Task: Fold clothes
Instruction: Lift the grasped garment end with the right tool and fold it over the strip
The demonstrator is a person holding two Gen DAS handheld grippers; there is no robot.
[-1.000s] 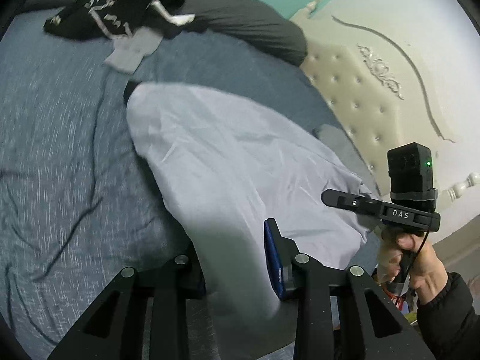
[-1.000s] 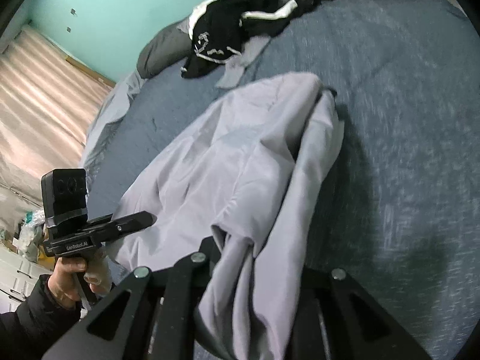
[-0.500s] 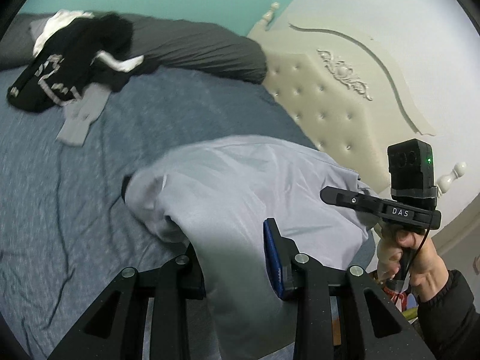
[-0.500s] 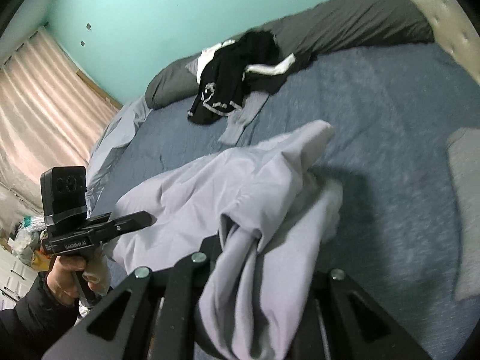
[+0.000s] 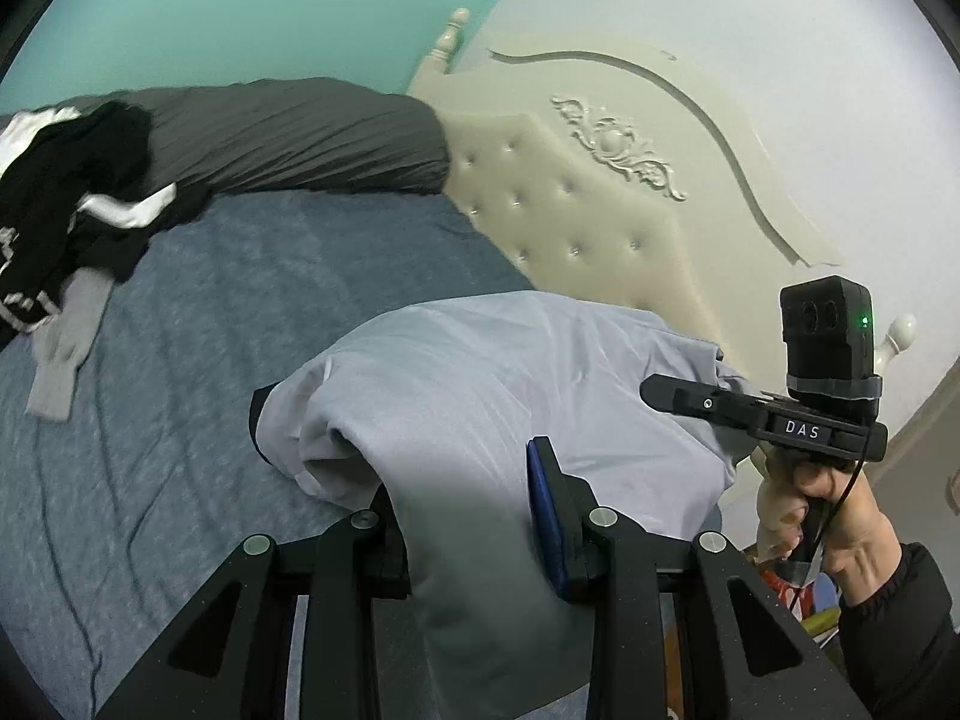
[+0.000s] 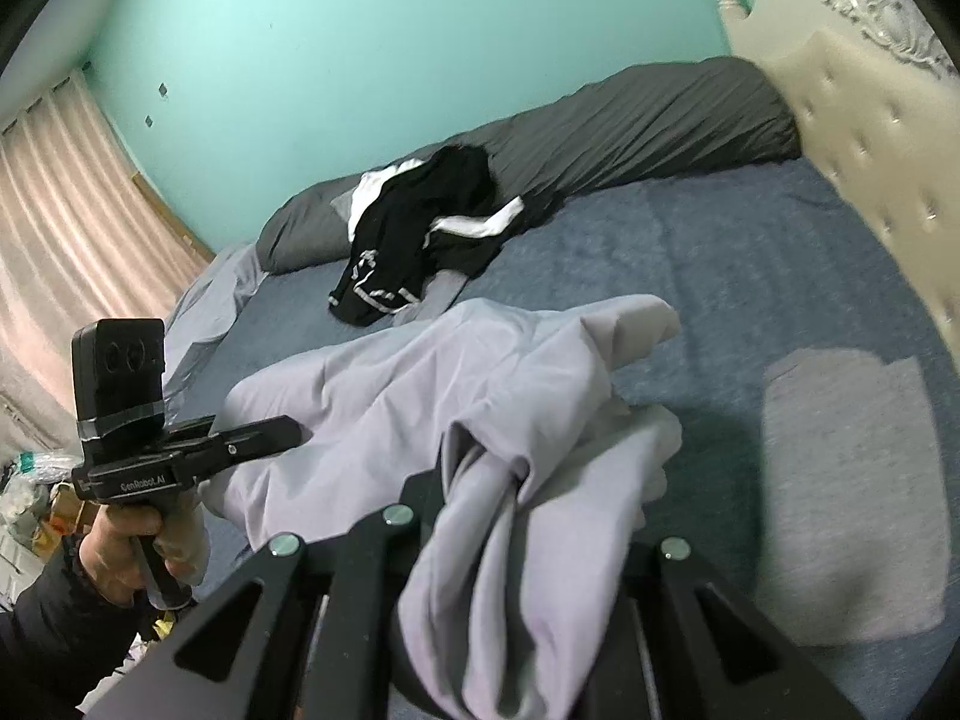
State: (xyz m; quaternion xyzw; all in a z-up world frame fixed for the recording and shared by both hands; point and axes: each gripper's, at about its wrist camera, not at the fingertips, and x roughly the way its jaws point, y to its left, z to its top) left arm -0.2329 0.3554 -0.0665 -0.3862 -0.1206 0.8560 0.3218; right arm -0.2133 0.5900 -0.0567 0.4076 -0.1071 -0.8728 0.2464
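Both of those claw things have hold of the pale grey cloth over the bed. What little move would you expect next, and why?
Probably spread the two grippers apart. The light grey garment sags bunched between the left gripper and right gripper, each shut on an edge, with its far end resting in wrinkles on the blue bedcover. Pulling it taut should flatten it before it is laid down for folding.

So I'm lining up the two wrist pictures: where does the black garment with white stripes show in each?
Left wrist: black garment at the far left edge, lying against the dark grey bolster.
Right wrist: black garment at upper centre, on the same bolster.
Shared landmark: the cream tufted headboard, right of the bolster in both.
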